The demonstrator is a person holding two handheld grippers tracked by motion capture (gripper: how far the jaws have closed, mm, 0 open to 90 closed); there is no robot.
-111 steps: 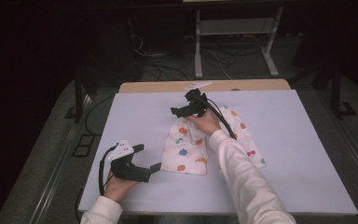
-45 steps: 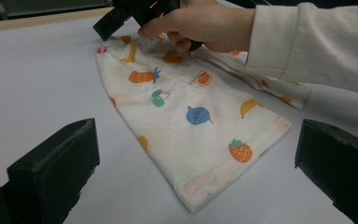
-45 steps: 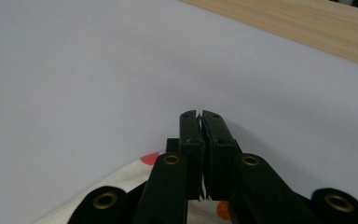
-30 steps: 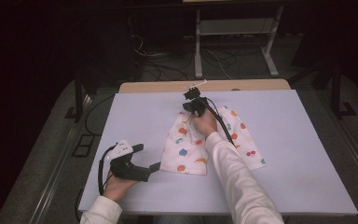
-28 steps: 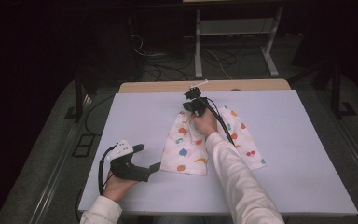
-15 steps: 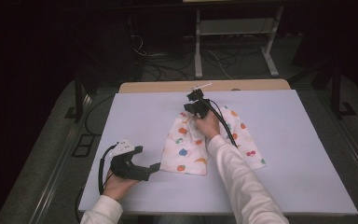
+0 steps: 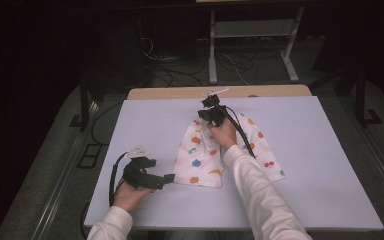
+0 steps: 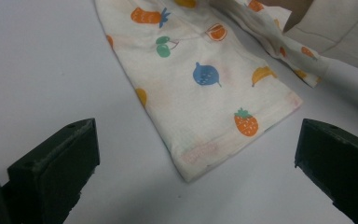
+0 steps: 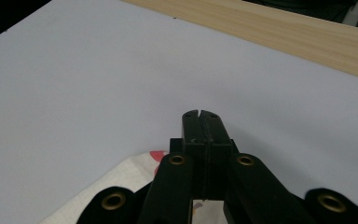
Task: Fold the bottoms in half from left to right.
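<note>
Right hand-held gripper (image 7: pixel 211 113) pulled nearer, pressed shut above garment (image 7: pixel 200 160) top edge

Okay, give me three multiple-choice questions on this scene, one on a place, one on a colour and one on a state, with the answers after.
1. Where does the left gripper sit?
A. Just off the near left hem of the fruit-print garment
B. On the wooden strip at the far edge
C. On top of the right gripper

2. What colour is the strawberry print nearest the hem in the left gripper view?
A. Orange with a green top
B. Purple
C. Black

3. How do the jaws of the right gripper stand?
A. Wide apart
B. Pressed together
C. Holding a cup

Answers: 1 A, the high view shows it beside that hem. 2 A, the left gripper view shows it. 3 B, the right gripper view shows the jaws meeting with no gap.
</note>
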